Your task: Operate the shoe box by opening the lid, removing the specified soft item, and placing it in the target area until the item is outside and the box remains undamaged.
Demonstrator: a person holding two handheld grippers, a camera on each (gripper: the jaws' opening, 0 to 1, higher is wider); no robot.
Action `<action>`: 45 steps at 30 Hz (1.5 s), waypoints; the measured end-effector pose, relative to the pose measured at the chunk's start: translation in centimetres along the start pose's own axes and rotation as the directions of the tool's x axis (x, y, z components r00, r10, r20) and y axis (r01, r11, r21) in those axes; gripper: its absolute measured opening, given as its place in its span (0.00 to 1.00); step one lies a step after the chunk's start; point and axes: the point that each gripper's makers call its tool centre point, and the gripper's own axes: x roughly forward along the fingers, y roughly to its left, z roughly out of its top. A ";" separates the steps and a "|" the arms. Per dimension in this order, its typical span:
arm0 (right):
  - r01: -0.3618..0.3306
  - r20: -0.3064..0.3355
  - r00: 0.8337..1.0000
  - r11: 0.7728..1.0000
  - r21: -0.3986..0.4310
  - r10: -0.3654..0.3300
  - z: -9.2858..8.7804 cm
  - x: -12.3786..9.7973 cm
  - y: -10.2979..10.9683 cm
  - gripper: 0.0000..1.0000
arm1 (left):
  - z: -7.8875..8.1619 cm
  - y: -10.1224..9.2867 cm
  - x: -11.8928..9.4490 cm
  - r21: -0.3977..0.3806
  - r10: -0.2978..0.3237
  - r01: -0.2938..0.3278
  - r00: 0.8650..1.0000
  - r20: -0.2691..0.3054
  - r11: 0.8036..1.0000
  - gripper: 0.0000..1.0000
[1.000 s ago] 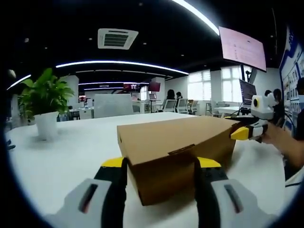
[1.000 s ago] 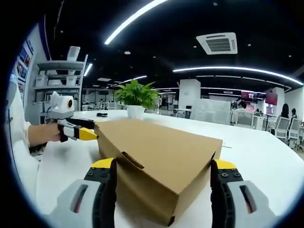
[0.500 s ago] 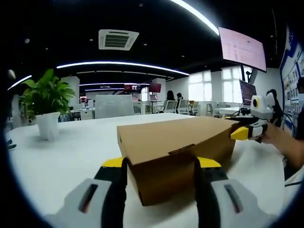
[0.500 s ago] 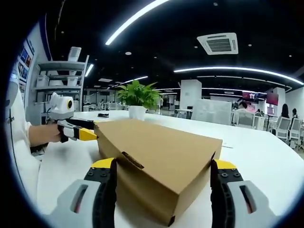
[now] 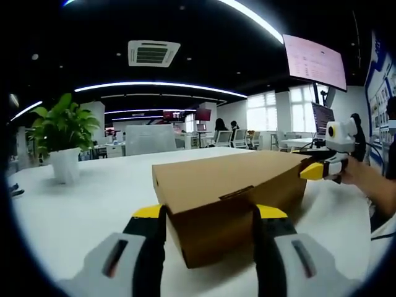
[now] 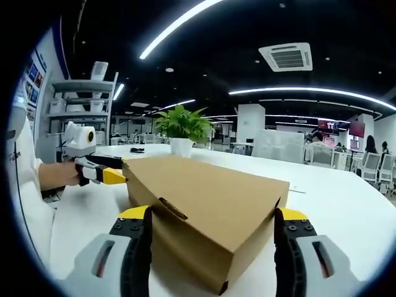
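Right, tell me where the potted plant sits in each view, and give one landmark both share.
Left gripper view: potted plant at far left on the white table, left of the cardboard box.
Right gripper view: plant upper centre, behind the box.
Shared landmark: the closed cardboard box.

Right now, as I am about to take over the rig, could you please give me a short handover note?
Left gripper: open, jaws on either side of one end of the shoe box.
Right gripper: open, jaws straddling the opposite end.
The box sits on the white table, lid closed, looking undamaged. A potted plant stands farther back.
Done: both grippers in position at the box.
Left: open the lid, take out the soft item, place it in the target area.
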 end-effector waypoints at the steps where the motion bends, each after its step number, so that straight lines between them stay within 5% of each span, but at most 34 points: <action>1: -0.001 -0.002 1.000 1.000 0.000 0.001 0.0 0.0 0.0 0.83 | 0.0 0.0 0.0 0.000 0.001 -0.001 1.000 0.001 1.000 0.57; 24: -0.026 0.002 1.000 1.000 -0.005 0.026 -0.1 -0.3 0.5 0.82 | -0.3 -0.6 -1.5 0.007 0.021 -0.021 1.000 0.022 1.000 0.55; 45: 0.024 -0.001 1.000 1.000 -0.003 -0.024 -0.1 -1.0 1.5 0.80 | -0.2 -0.4 -1.5 0.007 -0.002 0.002 1.000 0.017 1.000 0.56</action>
